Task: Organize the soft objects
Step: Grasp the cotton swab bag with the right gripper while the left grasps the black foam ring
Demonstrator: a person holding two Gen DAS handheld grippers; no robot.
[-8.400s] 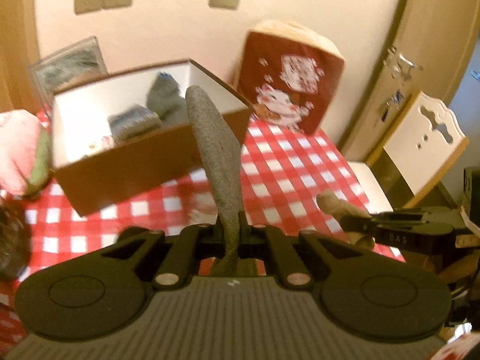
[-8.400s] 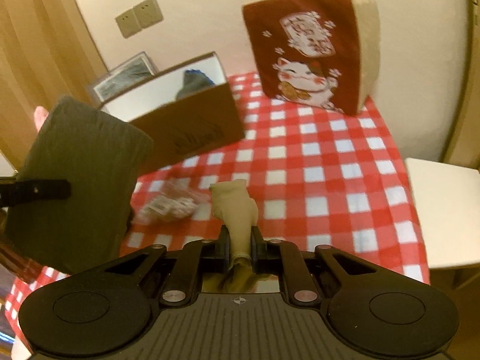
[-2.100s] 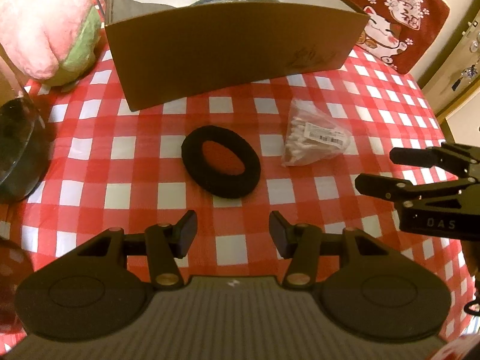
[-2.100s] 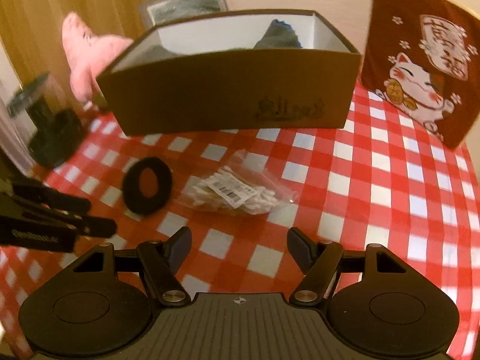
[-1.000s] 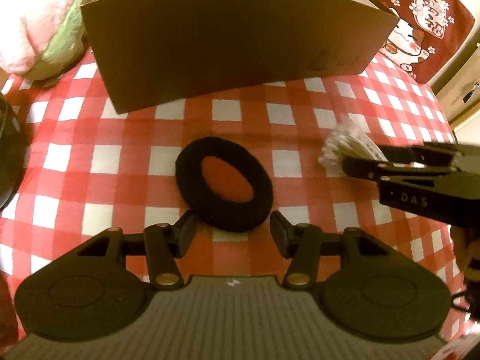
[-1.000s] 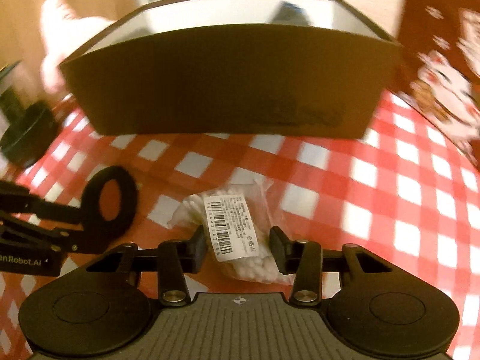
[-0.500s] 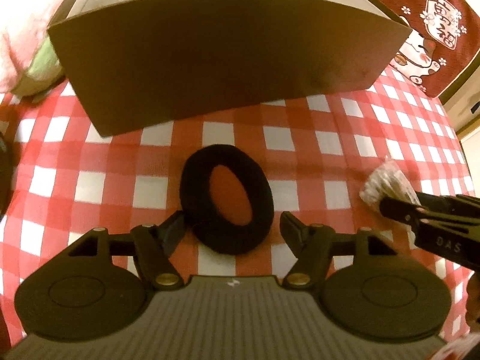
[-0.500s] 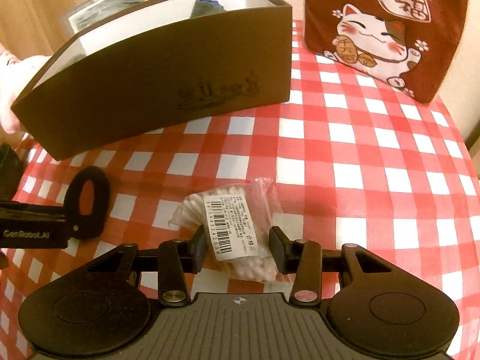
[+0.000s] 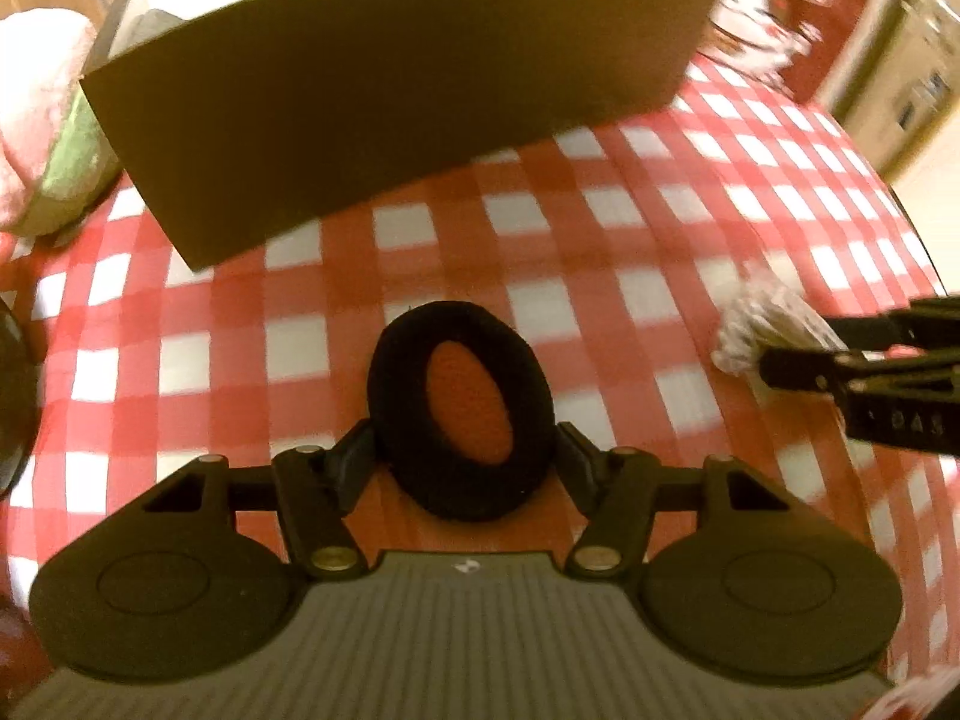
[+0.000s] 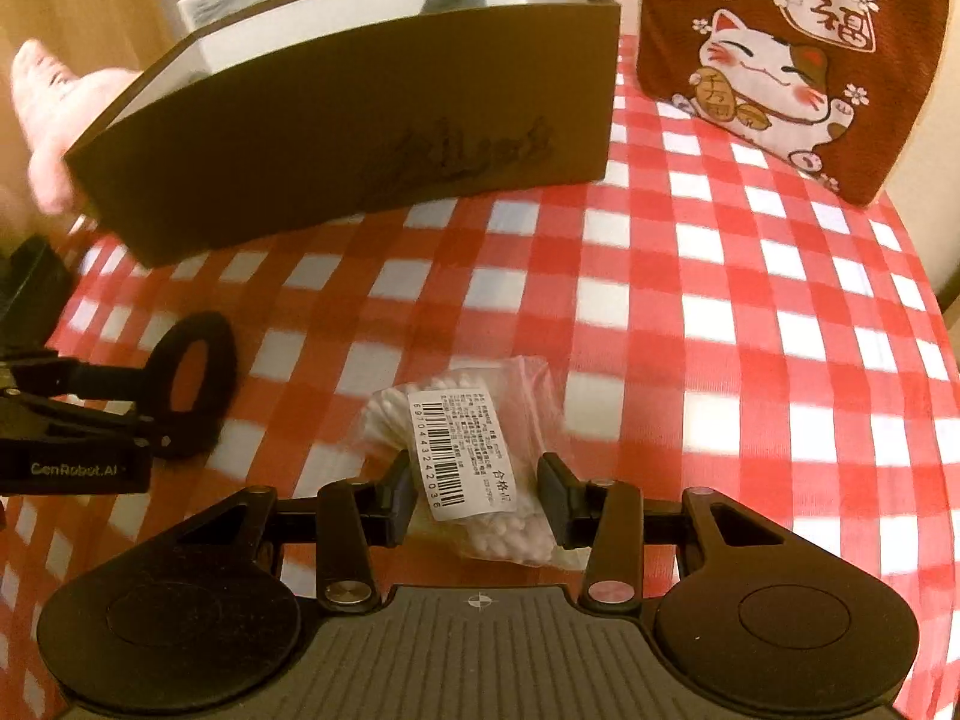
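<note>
A black foam ring (image 9: 459,324) lies flat on the red-and-white checked cloth (image 9: 600,300). My left gripper (image 9: 462,456) straddles it, one pad at each side of the ring. Its jaws are closing, and the ring's outline shows no squeeze. The ring (image 10: 222,354) and the left gripper (image 10: 90,396) also show at the left of the right wrist view. My right gripper (image 10: 477,495) is shut on a clear bag of cotton swabs (image 10: 462,438) with a barcode label. From the left wrist, that bag (image 9: 762,330) juts out of the right gripper (image 9: 840,348).
A brown open box (image 10: 360,120) stands behind both objects with soft items inside. A dark red lucky-cat cushion (image 10: 780,60) leans at the back right. A pink plush (image 9: 36,120) sits left of the box, and a dark round object (image 9: 12,396) lies at the left edge.
The left gripper has come forward, so the ring now lies between its fingers rather than just ahead. The right gripper has shifted sideways with the bag, and the cushion has come into its view.
</note>
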